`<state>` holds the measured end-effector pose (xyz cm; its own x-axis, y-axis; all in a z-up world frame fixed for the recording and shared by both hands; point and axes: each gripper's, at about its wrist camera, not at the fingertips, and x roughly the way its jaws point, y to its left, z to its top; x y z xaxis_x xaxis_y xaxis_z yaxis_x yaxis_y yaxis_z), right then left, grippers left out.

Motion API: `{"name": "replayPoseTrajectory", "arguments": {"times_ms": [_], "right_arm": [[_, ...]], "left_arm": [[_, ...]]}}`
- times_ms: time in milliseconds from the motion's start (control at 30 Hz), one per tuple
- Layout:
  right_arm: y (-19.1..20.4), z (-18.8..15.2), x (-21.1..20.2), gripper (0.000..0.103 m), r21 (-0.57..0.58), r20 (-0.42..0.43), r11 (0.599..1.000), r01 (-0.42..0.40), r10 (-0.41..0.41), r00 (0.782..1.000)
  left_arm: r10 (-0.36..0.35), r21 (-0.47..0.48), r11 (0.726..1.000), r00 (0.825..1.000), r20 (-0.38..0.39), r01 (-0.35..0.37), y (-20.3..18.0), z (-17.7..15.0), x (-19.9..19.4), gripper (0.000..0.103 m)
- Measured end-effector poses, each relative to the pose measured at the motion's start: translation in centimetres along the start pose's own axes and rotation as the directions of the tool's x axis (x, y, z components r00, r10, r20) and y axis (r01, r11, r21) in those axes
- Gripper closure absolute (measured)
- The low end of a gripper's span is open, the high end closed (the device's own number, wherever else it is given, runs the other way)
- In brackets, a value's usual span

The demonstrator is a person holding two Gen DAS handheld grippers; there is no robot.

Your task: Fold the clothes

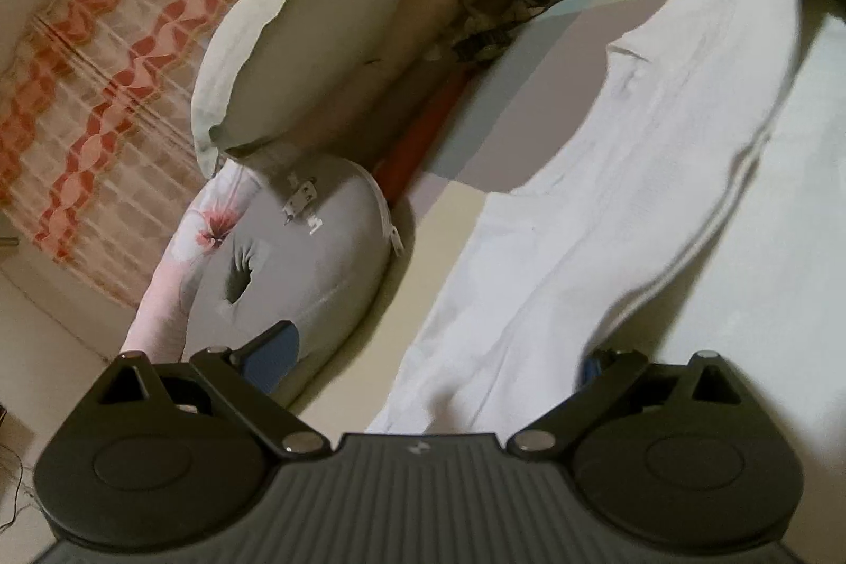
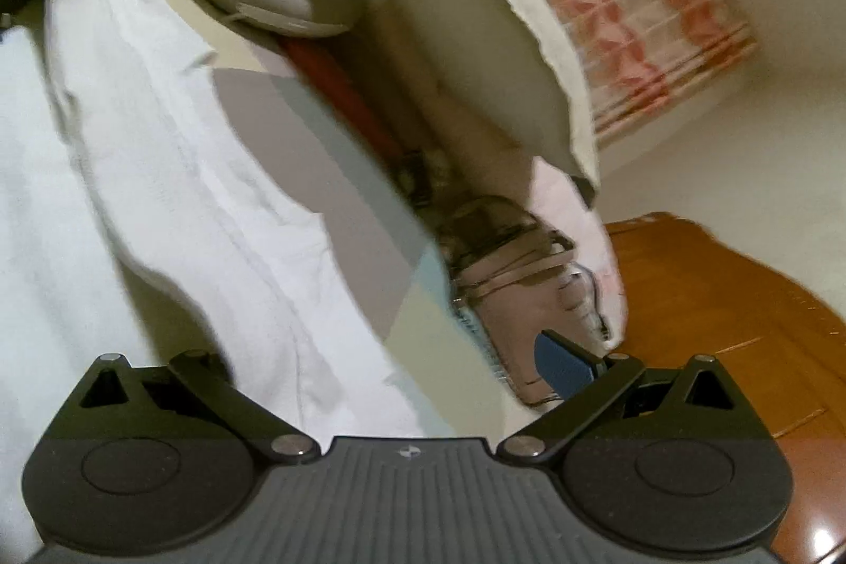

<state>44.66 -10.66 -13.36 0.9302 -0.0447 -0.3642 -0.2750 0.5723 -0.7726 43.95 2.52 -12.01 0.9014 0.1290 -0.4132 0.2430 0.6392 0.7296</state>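
No words or numbers can be read; only a small pale emblem marks each gripper body.

The left gripper (image 1: 431,360) has its jaws spread wide, blue pads at either side. The right gripper (image 2: 391,366) likewise stands with jaws wide apart, one blue pad showing.

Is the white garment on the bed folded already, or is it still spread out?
Partly folded. The white garment lies long on the bed, with a lengthwise doubled edge and creases; no compact fold yet.
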Motion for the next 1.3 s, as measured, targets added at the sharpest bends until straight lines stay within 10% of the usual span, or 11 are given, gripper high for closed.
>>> {"name": "replayPoseTrajectory", "arguments": {"times_ms": [300, 800, 967, 1133, 1300], "right_arm": [[-4.4, -0.3, 1.7, 0.000, 0.147, -0.009, 0.978, -0.145, 0.148, 0.989], [-11.4, -1.7, 7.4, 0.000, 0.468, 0.093, 0.791, -0.393, 0.398, 0.912], [-13.9, -1.8, 10.1, 0.000, 0.580, 0.118, 0.577, -0.575, 0.639, 0.760], [-16.8, -3.8, 10.7, 0.000, 0.779, 0.200, 0.382, -0.497, 0.600, 0.775], [-16.8, -5.4, 6.7, 0.000, 0.717, 0.382, 0.264, -0.645, 0.626, 0.680]], "left_arm": [[-0.144, -0.220, 0.965, 0.990, 0.002, 0.141, 5.2, 0.7, 1.5, 0.005], [-0.213, -0.445, 0.872, 0.977, 0.026, 0.202, 8.5, 0.8, 4.5, 0.006], [-0.291, -0.438, 0.851, 0.954, 0.064, 0.289, 8.0, 0.7, 2.7, 0.006], [-0.307, -0.448, 0.842, 0.950, 0.059, 0.300, 7.4, 0.5, 2.4, 0.007], [-0.425, -0.495, 0.749, 0.892, 0.153, 0.441, 7.2, -0.4, 0.7, 0.006]]}}
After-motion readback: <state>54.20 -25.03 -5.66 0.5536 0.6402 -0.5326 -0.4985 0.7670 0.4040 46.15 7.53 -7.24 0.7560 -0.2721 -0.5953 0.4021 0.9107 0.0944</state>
